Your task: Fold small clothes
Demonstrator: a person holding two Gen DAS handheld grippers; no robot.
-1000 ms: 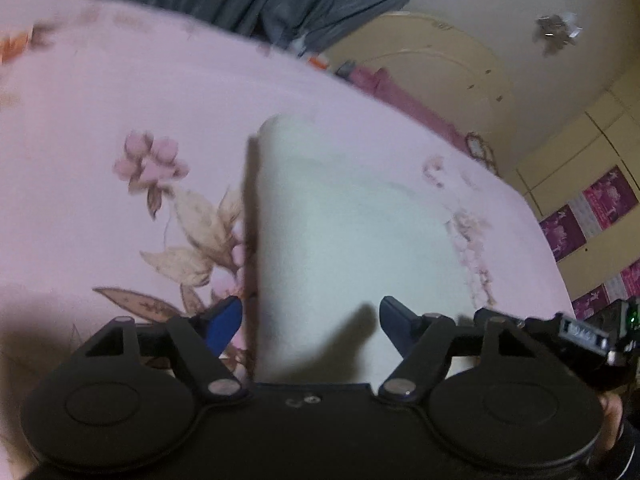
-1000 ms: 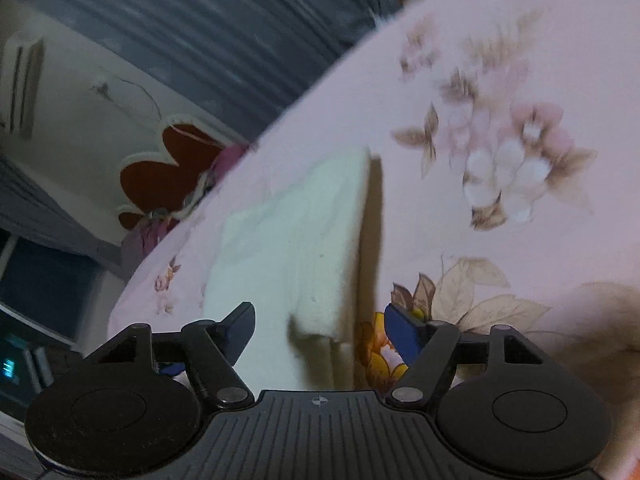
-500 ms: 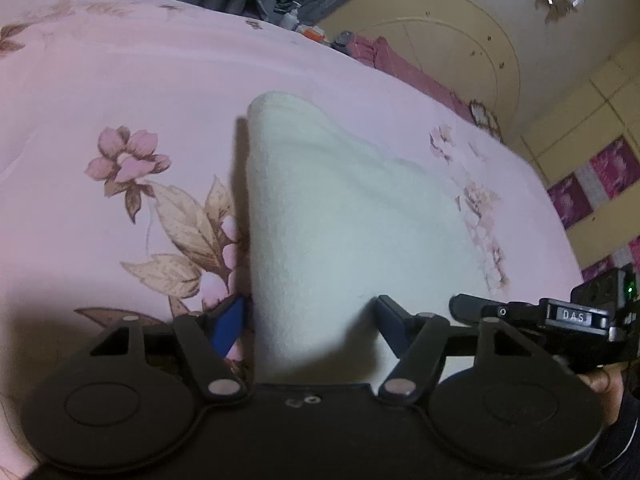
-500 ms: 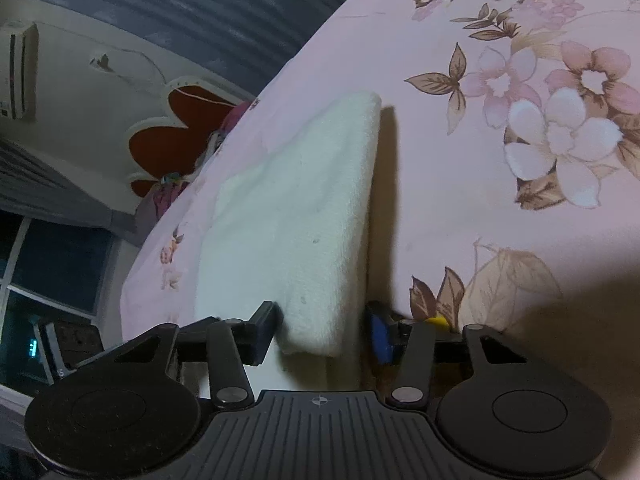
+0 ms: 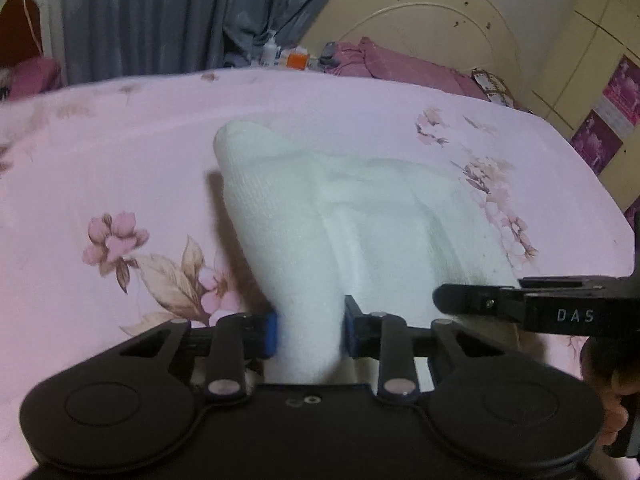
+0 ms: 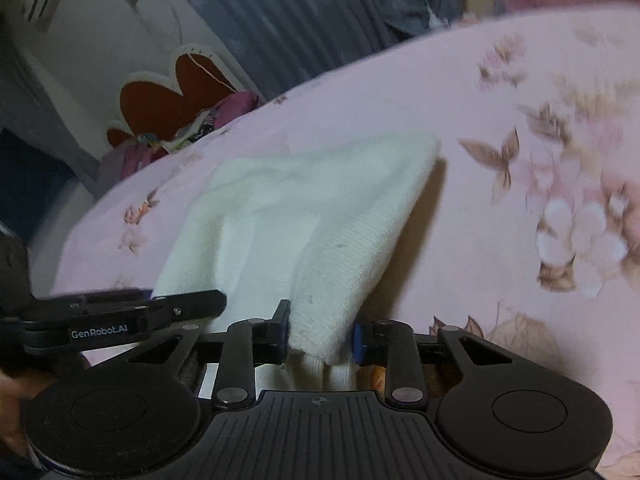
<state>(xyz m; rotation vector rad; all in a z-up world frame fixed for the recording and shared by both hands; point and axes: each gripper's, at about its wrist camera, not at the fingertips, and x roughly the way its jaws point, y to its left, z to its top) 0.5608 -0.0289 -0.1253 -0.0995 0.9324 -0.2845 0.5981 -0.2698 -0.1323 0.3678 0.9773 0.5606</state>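
A bed (image 5: 360, 112) with a pink flowered sheet carries a white cloth (image 5: 384, 216), lying on the sheet.

A pale pink bed sheet printed with pink flowers and tan leaves (image 5: 120, 168) covers the bed. Behind it hang grey pleated curtains (image 5: 160, 16), beside a cream rounded headboard (image 5: 432, 28) with crumpled mauve bedding (image 5: 400, 62) at its foot. A small white bottle (image 5: 269, 53) and an orange-and-white container (image 5: 298, 59) stand at the bed's far edge.

Grey curtains (image 5: 168, 20) hang behind a cream headboard (image 5: 420, 24) and pink floral bedsheet (image 5: 100, 152).
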